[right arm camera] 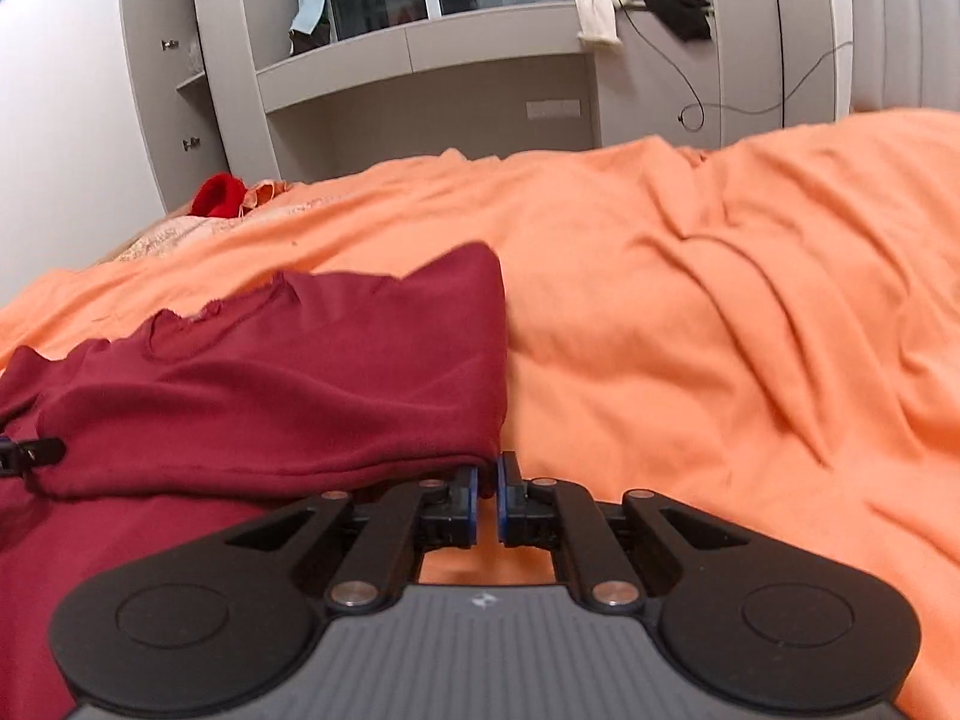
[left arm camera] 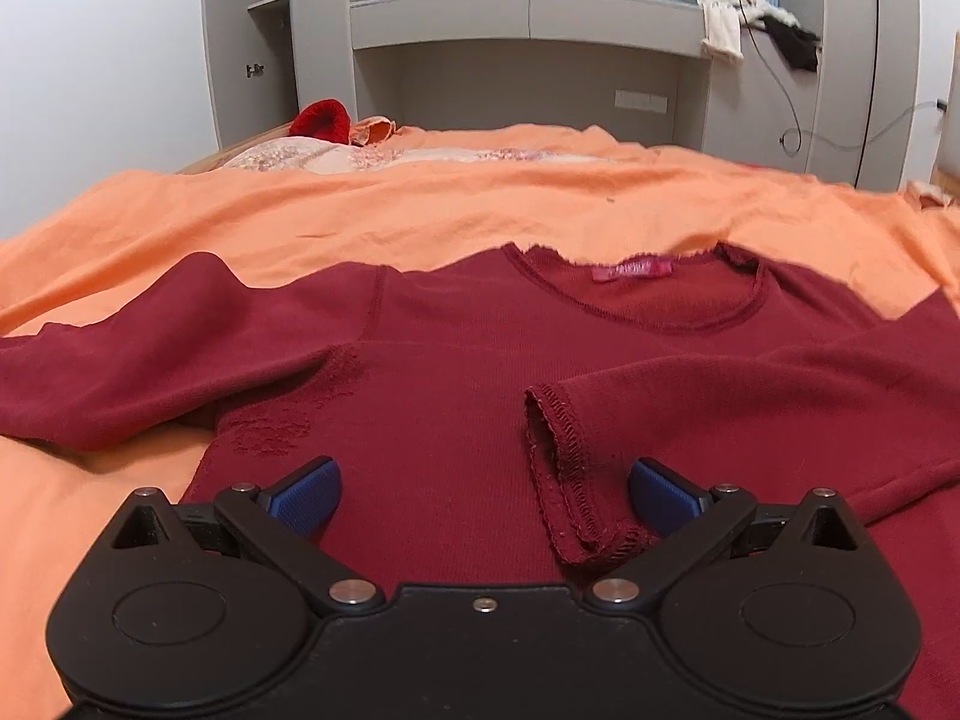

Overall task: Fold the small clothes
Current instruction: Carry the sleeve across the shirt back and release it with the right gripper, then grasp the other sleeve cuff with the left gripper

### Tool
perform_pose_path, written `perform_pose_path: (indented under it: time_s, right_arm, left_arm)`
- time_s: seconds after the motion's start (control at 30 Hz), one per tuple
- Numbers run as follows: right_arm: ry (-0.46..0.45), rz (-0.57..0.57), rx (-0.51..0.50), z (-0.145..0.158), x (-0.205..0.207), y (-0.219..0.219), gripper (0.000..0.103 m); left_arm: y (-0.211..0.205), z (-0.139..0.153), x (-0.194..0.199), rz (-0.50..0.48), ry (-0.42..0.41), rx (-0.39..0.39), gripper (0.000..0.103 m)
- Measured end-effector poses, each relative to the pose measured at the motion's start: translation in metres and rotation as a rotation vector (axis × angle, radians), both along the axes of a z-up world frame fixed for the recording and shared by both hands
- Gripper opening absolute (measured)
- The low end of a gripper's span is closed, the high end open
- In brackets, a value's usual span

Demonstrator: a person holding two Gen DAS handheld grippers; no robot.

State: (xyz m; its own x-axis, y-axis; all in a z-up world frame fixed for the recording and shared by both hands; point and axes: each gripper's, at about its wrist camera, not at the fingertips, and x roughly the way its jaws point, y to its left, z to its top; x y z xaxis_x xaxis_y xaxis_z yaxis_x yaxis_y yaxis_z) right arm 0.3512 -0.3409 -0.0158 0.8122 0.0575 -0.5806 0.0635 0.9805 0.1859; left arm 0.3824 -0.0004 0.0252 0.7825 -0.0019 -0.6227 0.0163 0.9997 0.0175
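On the orange bedsheet (left arm camera: 480, 204) that covers the bed lies the small dark-red knitted long-sleeved top (left arm camera: 456, 372), front up, and we take that top as our landmark. We hold the left claw (left arm camera: 485, 495) low over the top's lower body with its blue pads (left arm camera: 306, 495) spread wide and nothing between them, seemingly ready to take the hem or the nearby cuff. At the top's right edge we have the right claw (right arm camera: 487, 495) clenched; the red fabric runs right up to its blue pads, so it looks pinched at the side fold, though we cannot see cloth between the pads. We judge this grip is meant to carry that side over the body.

One sleeve already lies folded across the chest, its stitched cuff (left arm camera: 567, 468) turned open toward the left claw; the other sleeve stretches out sideways from the body. A pink label (left arm camera: 630, 270) shows inside the round neckline at the top's far end. Some rough, pilled patches mark the knit near the armpit.
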Motion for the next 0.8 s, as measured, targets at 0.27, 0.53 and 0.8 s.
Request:
perform_pose_path:
  time_s: [0.27, 0.53, 0.8]
  right_arm:
    - [-0.013, -0.005, -0.054, 0.009, -0.016, 0.008, 0.064]
    - [-0.095, 0.034, -0.133, 0.031, -0.042, 0.021, 0.101]
    - [-0.244, 0.145, -0.036, 0.041, -0.053, 0.029, 0.103]
  left_arm:
    - [0.035, 0.037, -0.027, 0.066, -0.119, -0.119, 0.102]
    - [0.139, 0.081, -0.040, 0.332, -0.206, -0.029, 0.102]
    - [0.274, 0.080, -0.031, 0.605, -0.196, 0.051, 0.102]
